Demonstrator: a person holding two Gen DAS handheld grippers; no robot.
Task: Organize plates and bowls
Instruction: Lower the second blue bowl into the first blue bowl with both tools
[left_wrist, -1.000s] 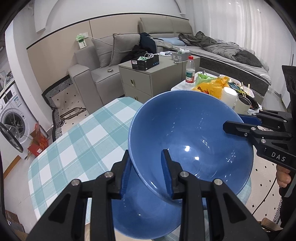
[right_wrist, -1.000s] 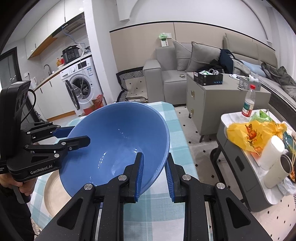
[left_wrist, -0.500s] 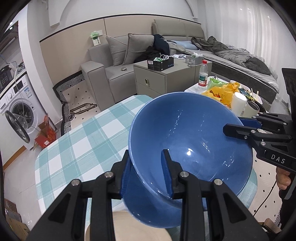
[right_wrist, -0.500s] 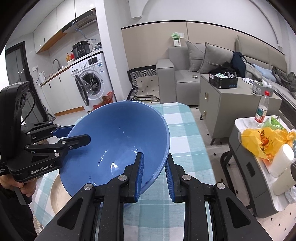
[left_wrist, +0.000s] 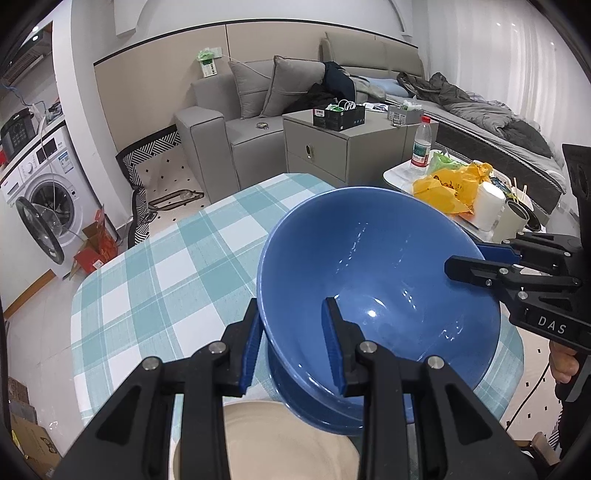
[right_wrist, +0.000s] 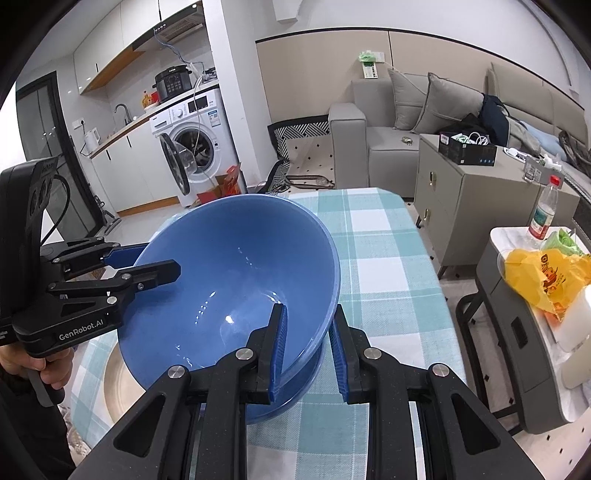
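Since the earlier frame, the blue bowl (left_wrist: 376, 291) has been carried nearer the beige plate (left_wrist: 266, 439), more of which is now exposed below it. The bowl is held tilted above the checked tablecloth (left_wrist: 177, 280), over the plate's far edge. Opposite rim walls are clamped by the left gripper (left_wrist: 291, 343) and right gripper (right_wrist: 306, 347)

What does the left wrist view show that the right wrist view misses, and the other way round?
Only the left wrist view: the bed and the white roll by the yellow bag.

Only the right wrist view: the kitchen counter with kettle, sink tap and range hood.

Both: the blue bowl with the left gripper and right gripper each clamped on its rim, the beige plate beneath, the checked table, washing machine and sofa.
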